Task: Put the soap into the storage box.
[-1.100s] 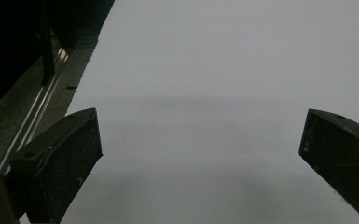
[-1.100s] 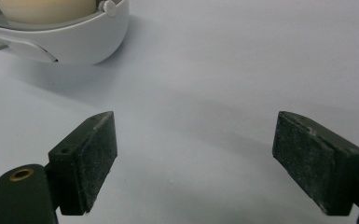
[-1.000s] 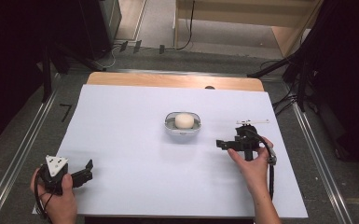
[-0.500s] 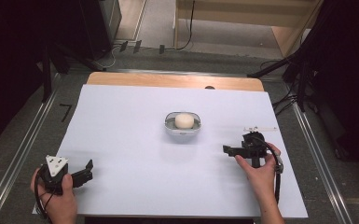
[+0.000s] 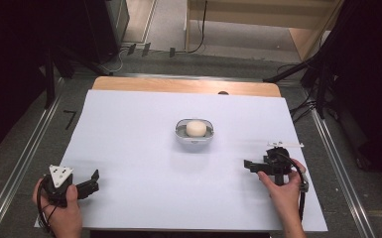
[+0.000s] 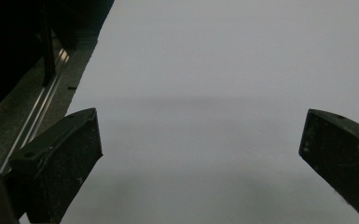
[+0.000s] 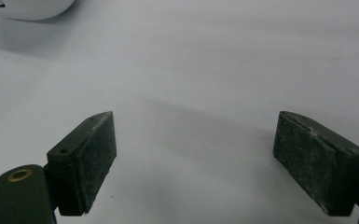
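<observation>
Two grippers, left (image 5: 92, 182) and right (image 5: 250, 165), fingers apart; one bowl (image 5: 194, 139) holding one ball (image 5: 196, 128)

Lab recording rig: white-covered table (image 5: 129, 129), metal floor rails (image 5: 25, 153), black curtains (image 5: 15, 59), loose cables (image 5: 198, 29).

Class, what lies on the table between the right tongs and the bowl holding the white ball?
Nothing: in the high view, bare white tabletop separates the right tongs from the bowl.
</observation>
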Action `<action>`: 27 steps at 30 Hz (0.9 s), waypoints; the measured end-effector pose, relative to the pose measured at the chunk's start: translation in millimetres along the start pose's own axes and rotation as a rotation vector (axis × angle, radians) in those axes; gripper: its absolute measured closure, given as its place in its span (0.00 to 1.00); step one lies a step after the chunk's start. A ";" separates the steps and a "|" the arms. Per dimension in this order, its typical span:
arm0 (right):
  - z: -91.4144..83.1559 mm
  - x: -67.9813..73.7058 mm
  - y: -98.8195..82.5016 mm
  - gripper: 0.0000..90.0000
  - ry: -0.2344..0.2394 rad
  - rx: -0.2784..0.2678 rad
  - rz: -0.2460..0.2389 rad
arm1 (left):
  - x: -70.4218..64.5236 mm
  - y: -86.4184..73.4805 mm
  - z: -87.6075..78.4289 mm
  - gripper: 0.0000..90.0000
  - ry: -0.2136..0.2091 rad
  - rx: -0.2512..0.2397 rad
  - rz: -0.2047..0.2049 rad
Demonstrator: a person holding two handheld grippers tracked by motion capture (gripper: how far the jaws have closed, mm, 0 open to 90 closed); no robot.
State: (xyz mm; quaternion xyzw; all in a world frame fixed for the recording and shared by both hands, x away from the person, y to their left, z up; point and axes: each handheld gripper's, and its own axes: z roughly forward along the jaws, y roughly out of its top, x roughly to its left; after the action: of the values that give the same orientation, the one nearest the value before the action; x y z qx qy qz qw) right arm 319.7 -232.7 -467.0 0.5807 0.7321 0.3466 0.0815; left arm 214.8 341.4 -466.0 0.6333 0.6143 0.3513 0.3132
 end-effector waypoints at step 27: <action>-22.8 -29.5 -27.6 0.15 -0.006 -0.027 0.033 | -1.2 0.1 0.3 0.00 0.002 0.005 0.012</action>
State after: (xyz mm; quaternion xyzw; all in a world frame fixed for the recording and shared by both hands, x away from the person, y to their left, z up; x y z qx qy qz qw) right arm 295.2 -271.2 -474.9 0.5925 0.7176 0.3559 0.0859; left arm 215.2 340.2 -466.2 0.6374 0.6116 0.3526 0.3088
